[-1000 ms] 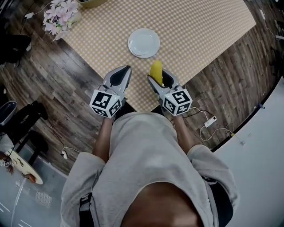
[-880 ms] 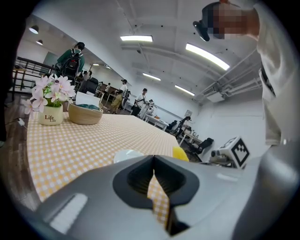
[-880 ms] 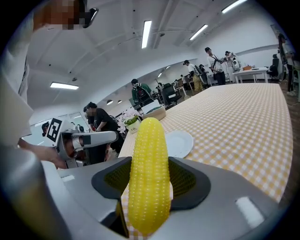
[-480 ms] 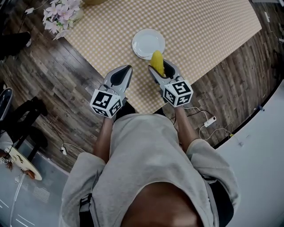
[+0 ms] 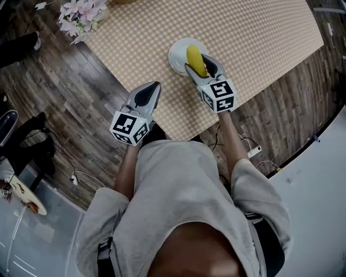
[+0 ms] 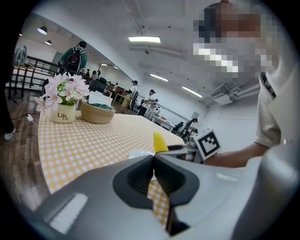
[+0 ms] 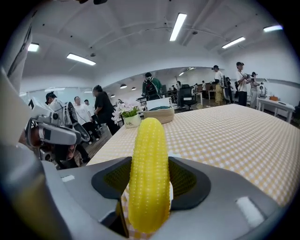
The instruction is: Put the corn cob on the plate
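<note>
Right gripper (image 5: 200, 64) has carried the bumpy yellow corn cob (image 5: 194, 56) forward — now reaching over the round white plate (image 5: 177, 51), jaws clamped on the cob's sides — left gripper (image 5: 155, 85) hangs back, jaws together, empty.

1. A bench (image 5: 254, 32) covered in a tan checked cloth stands on a wooden floor (image 5: 65, 92).
2. A white plate (image 5: 177, 54) lies on the bench, towards its near edge.
3. The right tongs (image 5: 198, 64) grip a yellow corn cob (image 5: 194, 58) over the plate. Whether the cob touches the plate cannot be told.
4. The left tongs (image 5: 155, 85), jaws together and empty, are over the bench's near edge, apart from the plate.
5. Pink flowers (image 5: 84, 13) stand at the bench's far left corner.
</note>
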